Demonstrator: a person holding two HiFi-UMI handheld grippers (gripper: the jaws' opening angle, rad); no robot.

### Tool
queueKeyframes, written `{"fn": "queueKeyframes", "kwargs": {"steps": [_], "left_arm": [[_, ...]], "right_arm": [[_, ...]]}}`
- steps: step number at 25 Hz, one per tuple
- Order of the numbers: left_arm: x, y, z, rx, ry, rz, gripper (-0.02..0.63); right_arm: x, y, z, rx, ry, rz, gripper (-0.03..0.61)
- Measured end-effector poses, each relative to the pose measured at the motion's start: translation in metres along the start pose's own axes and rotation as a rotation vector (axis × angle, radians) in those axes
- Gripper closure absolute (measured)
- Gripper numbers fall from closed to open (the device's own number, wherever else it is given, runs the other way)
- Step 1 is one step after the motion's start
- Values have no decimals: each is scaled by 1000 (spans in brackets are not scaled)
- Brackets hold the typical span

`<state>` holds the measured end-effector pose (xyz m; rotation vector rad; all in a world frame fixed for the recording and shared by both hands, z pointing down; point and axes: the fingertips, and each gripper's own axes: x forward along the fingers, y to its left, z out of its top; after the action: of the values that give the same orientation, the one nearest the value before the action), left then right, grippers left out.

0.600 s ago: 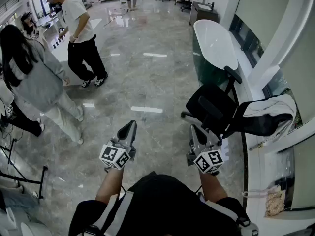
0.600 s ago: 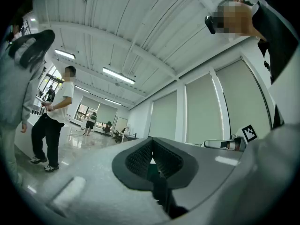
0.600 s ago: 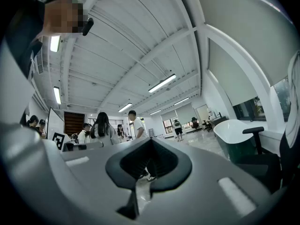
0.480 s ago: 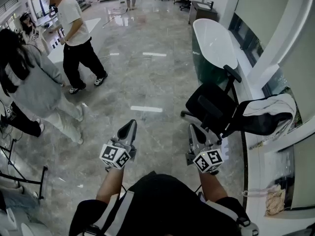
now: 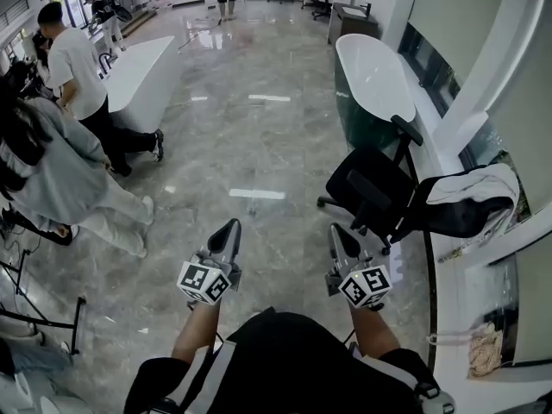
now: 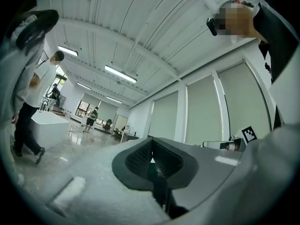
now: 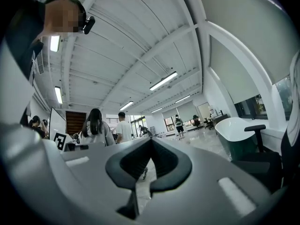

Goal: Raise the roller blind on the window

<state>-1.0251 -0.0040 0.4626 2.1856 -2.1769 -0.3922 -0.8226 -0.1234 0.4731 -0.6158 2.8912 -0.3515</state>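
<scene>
- The person in the white T-shirt (image 5: 73, 63) stands farther left and farther off than half a second ago. The long white counter (image 5: 142, 72) is now uncovered.
- The person in grey (image 5: 52, 175) has also shifted left.
- Both grippers keep their place, near and central, over the floor (image 5: 250, 128).
- The left gripper (image 5: 229, 228) has its dark ribbed jaws pressed together with nothing between them. The right gripper (image 5: 335, 233) is closed and empty too.
- The roller blind (image 5: 444, 7) hangs lowered at the far right. It is a flat, matt, pale panel between white window frames, well apart from both grippers.
- The floor is glossy grey veined stone that mirrors the ceiling lights.
- A smooth white oval bathtub (image 5: 375, 67) stands by the window.
- Nearer, a black padded office chair (image 5: 371, 188) has a pale cloth (image 5: 479, 188) draped over it.
</scene>
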Motion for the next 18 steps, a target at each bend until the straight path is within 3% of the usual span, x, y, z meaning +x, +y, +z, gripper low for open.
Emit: {"fn": "queueKeyframes", "kwargs": {"steps": [9, 18], "left_arm": [[4, -2, 2, -2, 4, -33, 612], [12, -12, 6, -6, 17, -132, 612]], "right_arm": [[-3, -1, 4, 72, -33, -12, 578], [-27, -6, 13, 81, -82, -124, 578]]}}
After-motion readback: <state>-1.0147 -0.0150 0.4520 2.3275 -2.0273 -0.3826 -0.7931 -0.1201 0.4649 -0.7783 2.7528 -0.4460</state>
